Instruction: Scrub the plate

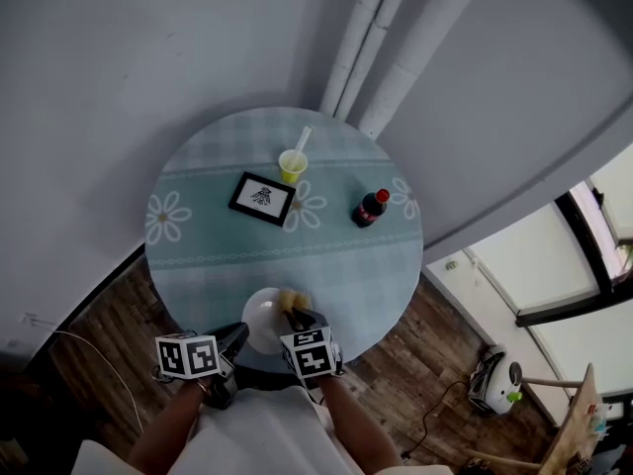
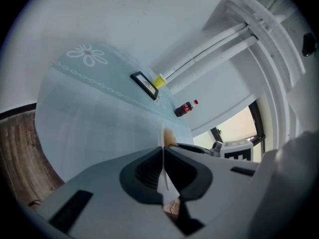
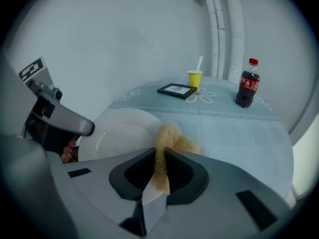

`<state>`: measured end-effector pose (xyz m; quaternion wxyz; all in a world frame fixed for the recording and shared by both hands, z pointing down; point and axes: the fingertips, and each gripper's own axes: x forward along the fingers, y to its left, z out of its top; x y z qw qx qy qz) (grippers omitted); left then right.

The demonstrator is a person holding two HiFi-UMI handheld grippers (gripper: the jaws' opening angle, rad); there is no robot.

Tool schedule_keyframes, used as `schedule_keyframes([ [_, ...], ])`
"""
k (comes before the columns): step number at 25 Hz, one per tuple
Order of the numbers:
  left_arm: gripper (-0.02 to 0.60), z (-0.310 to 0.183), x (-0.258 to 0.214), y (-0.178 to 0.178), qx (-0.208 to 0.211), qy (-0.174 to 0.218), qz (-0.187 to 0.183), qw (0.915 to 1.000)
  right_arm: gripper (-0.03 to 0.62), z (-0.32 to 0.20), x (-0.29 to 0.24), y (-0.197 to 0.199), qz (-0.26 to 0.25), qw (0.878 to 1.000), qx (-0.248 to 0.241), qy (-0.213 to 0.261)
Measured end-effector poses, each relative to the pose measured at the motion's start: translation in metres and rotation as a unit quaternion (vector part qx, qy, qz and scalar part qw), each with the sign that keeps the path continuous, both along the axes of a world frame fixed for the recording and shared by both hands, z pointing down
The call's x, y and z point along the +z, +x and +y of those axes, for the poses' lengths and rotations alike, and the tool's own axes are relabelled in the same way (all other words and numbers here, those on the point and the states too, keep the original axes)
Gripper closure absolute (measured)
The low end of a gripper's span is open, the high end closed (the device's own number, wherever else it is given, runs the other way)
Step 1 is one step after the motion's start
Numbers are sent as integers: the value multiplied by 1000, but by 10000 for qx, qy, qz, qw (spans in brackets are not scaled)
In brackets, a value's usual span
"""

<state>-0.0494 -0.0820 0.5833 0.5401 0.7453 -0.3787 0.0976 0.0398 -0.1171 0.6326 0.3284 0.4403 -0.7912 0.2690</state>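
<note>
Smooth white round plate (image 1: 260, 323) sits at the near edge of the round bench (image 1: 198, 265), which wears a pale teal checked cloth with a daisy print. Left gripper (image 2: 163, 152): fingers clenched on the plate's thin rim, seen edge-on. Right gripper (image 3: 159, 156): fingers grasping a coarse tan fibrous scrub pad (image 3: 169, 136), fluffy end at the plate's right rim. Farther back: yellow cup (image 1: 292, 165), black-framed card (image 1: 262, 198), red-capped dark bottle (image 1: 371, 208).
</note>
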Motion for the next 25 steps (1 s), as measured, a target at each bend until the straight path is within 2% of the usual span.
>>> schedule_keyframes([
  [10, 565, -7, -3, 0, 102, 217, -189, 9995, 531, -16, -34, -44, -683, 9953, -650, 237],
  [14, 565, -10, -6, 1, 84, 231, -147, 9996, 531, -13, -41, -56, -791, 9924, -897, 281],
  [25, 565, -17, -9, 1, -47, 273, -48, 9996, 531, 3, -50, -67, -992, 9874, -1205, 248],
])
